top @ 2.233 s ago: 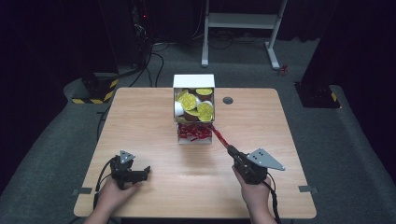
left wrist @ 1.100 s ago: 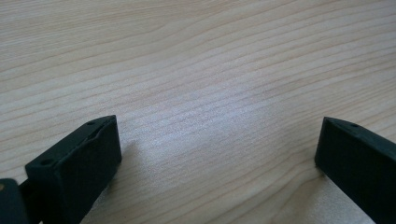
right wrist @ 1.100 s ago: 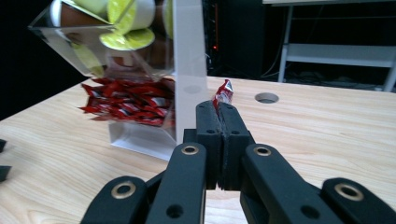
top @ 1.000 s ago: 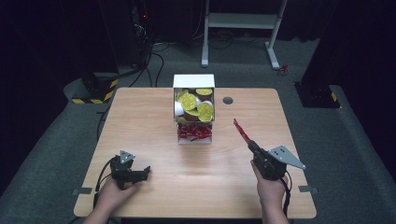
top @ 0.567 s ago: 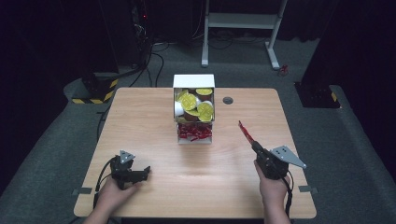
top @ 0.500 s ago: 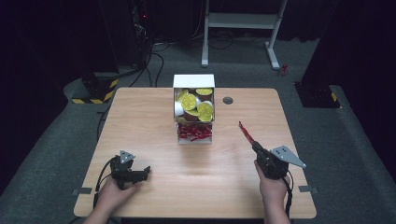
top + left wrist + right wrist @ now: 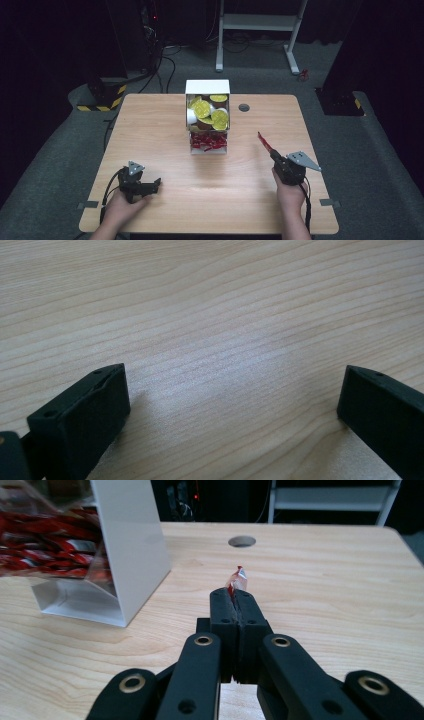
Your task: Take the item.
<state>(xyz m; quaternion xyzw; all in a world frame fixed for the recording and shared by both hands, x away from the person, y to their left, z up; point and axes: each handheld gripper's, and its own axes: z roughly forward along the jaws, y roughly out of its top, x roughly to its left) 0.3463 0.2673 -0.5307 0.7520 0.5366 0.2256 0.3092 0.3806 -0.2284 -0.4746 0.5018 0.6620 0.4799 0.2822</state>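
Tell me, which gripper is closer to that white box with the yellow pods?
Right. The right gripper, shut on a red packet, sits right of the white box; the left gripper rests open at the near-left.

In front of me is a rectangular light wooden table with rounded corners, its pale grain running across the centre of the high view. A small round dark cable hole sits in its top, in the upper middle of the frame, just right of the white box-shaped dispenser stand that rests on the wood at the far centre. The stand's upper compartment holds yellow-lidded round capsules, and its lower clear tray holds thin red sachets. In my right gripper view the stand's white side wall rises at the upper left, its base flat on the boards.
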